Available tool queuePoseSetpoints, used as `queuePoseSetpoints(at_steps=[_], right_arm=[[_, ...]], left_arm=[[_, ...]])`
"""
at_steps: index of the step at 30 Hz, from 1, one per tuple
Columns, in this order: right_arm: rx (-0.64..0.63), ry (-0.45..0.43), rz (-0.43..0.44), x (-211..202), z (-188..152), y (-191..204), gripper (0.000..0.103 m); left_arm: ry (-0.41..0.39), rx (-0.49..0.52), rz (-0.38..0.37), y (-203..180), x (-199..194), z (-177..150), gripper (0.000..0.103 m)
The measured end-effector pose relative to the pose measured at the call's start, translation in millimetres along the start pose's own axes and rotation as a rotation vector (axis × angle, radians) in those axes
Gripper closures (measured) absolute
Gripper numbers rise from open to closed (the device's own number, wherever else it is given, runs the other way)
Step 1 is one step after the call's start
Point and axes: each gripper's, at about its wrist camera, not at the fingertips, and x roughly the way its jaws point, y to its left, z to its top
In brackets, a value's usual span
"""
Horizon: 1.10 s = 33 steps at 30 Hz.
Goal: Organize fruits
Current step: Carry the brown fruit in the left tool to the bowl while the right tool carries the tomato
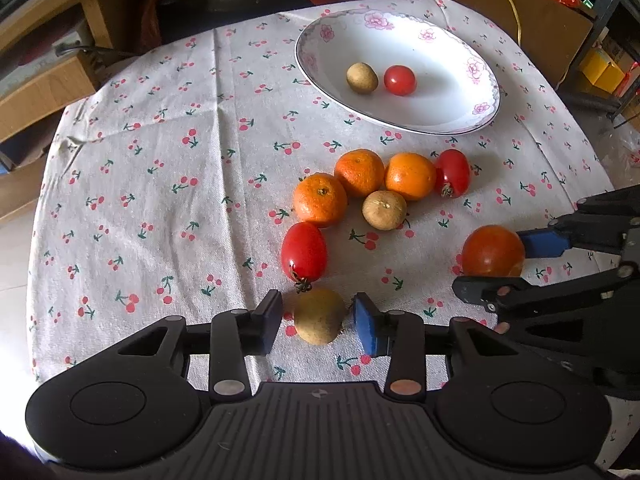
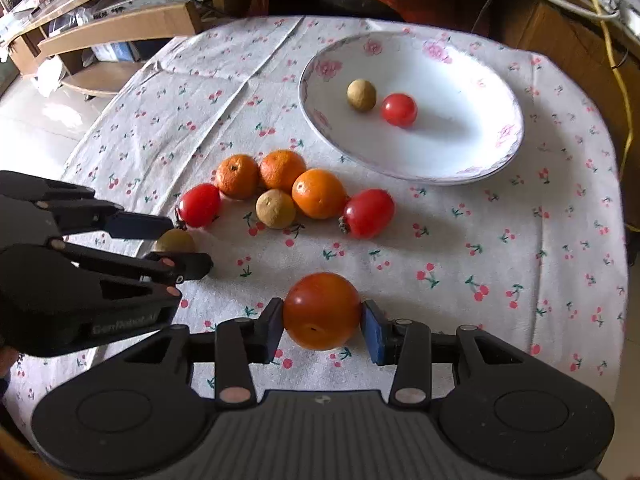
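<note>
A white flowered plate (image 1: 452, 120) (image 2: 480, 168) at the back holds a tan longan (image 1: 362, 77) and a red tomato (image 1: 399, 79). On the cloth lies a cluster of three oranges (image 1: 360, 172), a longan (image 1: 384, 209) and two red tomatoes (image 1: 304, 251). My left gripper (image 1: 316, 322) is open around a tan longan (image 1: 319, 316) on the cloth, with small gaps on both sides. My right gripper (image 2: 323, 326) is shut on a large orange-red tomato (image 2: 322, 311), which also shows in the left wrist view (image 1: 493, 251).
The round table carries a cherry-print cloth (image 1: 160, 184) with folds. Wooden shelves (image 2: 112, 28) and a cardboard box stand at the back left. A yellow cable (image 2: 624, 92) hangs at the right. A dark chair is behind the table.
</note>
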Motion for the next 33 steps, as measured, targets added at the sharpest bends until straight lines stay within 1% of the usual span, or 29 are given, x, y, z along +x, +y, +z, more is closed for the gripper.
queuePoseSetpoints(at_steps=[2, 6, 8, 10, 18, 25, 33], right_arm=[[-0.015, -0.001, -0.027, 4.5, -0.5, 1.9, 0.064], [-0.013, -0.004, -0.020, 4.2, -0.1, 0.2, 0.064], [-0.010, -0.005, -0.019, 4.3, -0.5, -1.2, 0.065], [-0.019, -0.010, -0.032, 3.5, -0.7, -0.3, 0.065], [-0.029, -0.050, -0.065, -3.8, 2.2, -2.0, 0.065], [-0.035, -0.066, -0.071, -6.2, 3.6, -2.2, 0.065], [-0.026, -0.089, -0.073, -11.1, 5.9, -6.3, 0.065]], left_arm=[[-0.001, 0.006, 0.003, -0.6, -0.2, -0.1, 0.055], [-0.003, 0.020, 0.011, -1.9, -0.4, 0.0, 0.057], [-0.005, 0.019, 0.015, -1.9, -0.8, 0.6, 0.064], [-0.004, 0.018, 0.016, -1.5, -1.2, 0.8, 0.066], [-0.008, 0.033, 0.025, -3.6, -1.8, 0.4, 0.068], [-0.018, 0.029, 0.026, -3.9, -4.6, 2.2, 0.068], [-0.049, 0.019, 0.016, -4.8, -12.4, 5.9, 0.068]])
